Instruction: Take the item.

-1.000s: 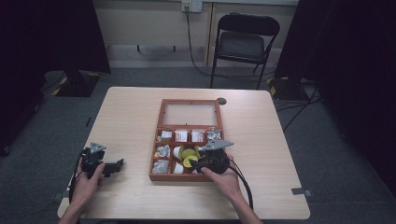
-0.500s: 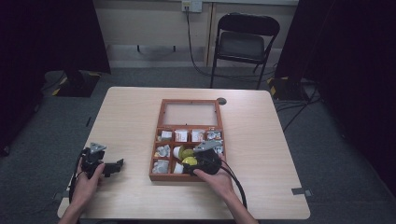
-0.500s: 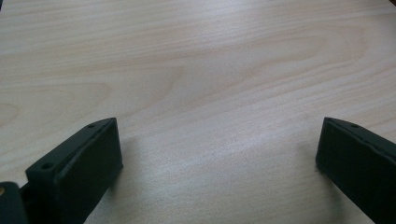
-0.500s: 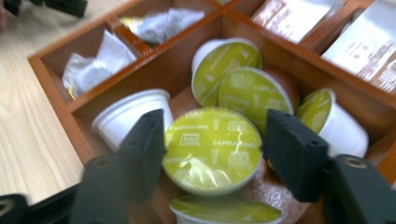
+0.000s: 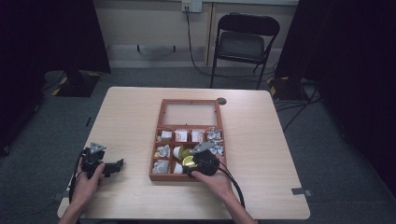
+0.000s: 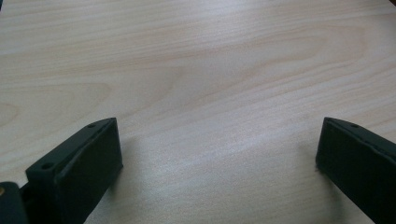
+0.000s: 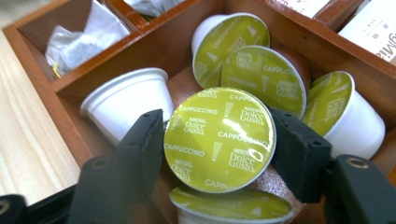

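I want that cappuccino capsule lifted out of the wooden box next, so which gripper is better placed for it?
Right. The right gripper is shut on the capsule inside the box; the left gripper rests open on bare table, apart from the box.

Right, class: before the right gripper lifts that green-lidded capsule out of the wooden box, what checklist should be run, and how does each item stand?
1. Right gripper jaws on both sides of the green-lidded capsule: ok.
2. Grip firm enough to lift: cannot tell.
3. Neighbouring capsules close by, could be nudged: not ok.
4. Wooden box lid open, way up free: ok.
5. Left gripper open, over bare table, away from the box: ok.
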